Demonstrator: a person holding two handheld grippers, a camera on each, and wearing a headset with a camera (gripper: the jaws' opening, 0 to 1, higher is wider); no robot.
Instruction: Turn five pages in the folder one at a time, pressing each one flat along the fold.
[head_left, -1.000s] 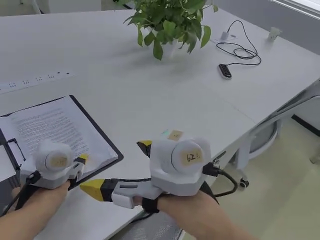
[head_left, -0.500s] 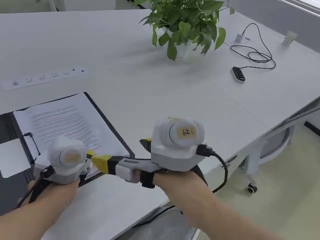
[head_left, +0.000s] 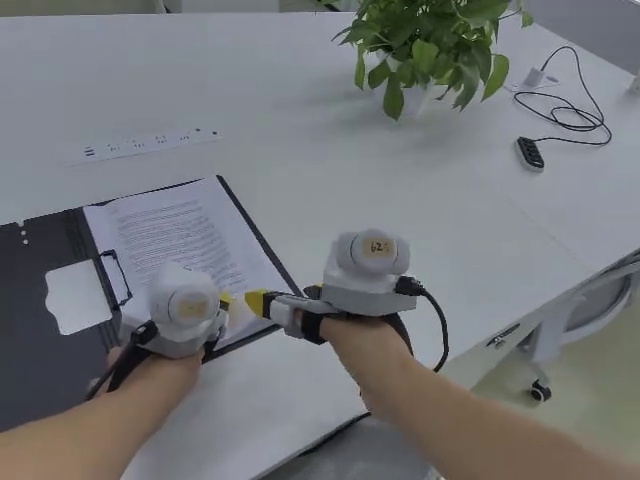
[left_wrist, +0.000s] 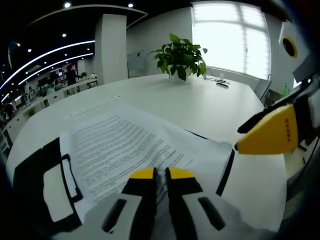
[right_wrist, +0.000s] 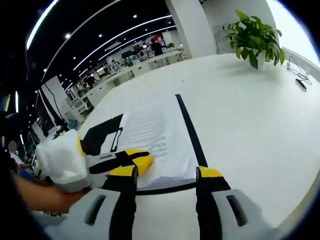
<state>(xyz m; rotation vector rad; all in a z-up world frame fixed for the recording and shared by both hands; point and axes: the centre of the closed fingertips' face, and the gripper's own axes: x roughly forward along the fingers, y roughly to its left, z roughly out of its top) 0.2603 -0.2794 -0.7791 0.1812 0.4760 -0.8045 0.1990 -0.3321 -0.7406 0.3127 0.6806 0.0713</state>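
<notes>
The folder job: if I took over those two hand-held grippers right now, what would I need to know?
Left gripper: jaws nearly closed at the top page's near edge; pinching unclear.
Right gripper: open, empty, at the folder's near right corner.
Folder lies open on the white table; pages stacked on its right half.
Done: no turned sheet on its black left half.
Left: seemingly all five turns and presses.

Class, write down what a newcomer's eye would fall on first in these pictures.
Two white handheld tools meet at the near edge of the table. The left claw, all but closed, points over the printed page of an open black folder, and the right claw stands open at the folder's near corner. A leafy plant sits at the far side.
</notes>
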